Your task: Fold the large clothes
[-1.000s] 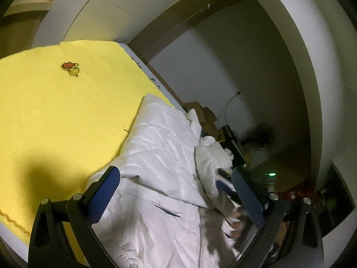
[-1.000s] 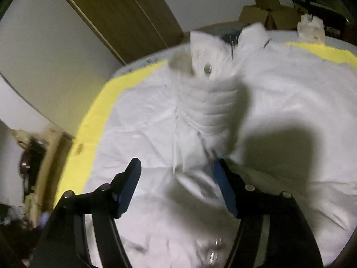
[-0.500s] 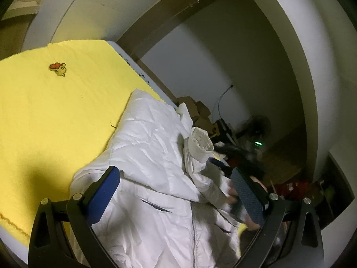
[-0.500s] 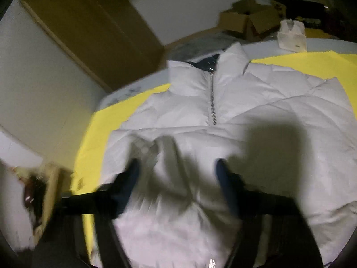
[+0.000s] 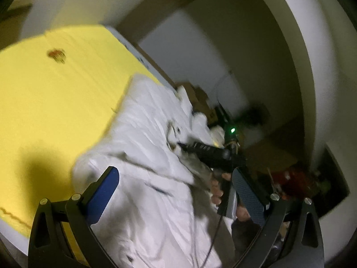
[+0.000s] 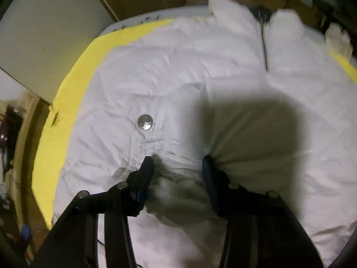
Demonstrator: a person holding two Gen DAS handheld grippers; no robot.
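Seemingly unlabelled, white jacket [image 6: 200,71]; right gripper [image 6: 178,163] pinches its fabric, left gripper [image 5: 176,183] wide.

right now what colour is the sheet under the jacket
Yellow sheet, clearest in the left wrist view.

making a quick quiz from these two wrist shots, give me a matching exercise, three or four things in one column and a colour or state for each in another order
Things:
1. blanket
2. jacket
3. snap button
4. left gripper

Colour or state:
a. shiny silver
b. yellow
c. jaws wide apart, nothing held
d. white, lying zipper-up

Pairs: 1-b, 2-d, 3-a, 4-c
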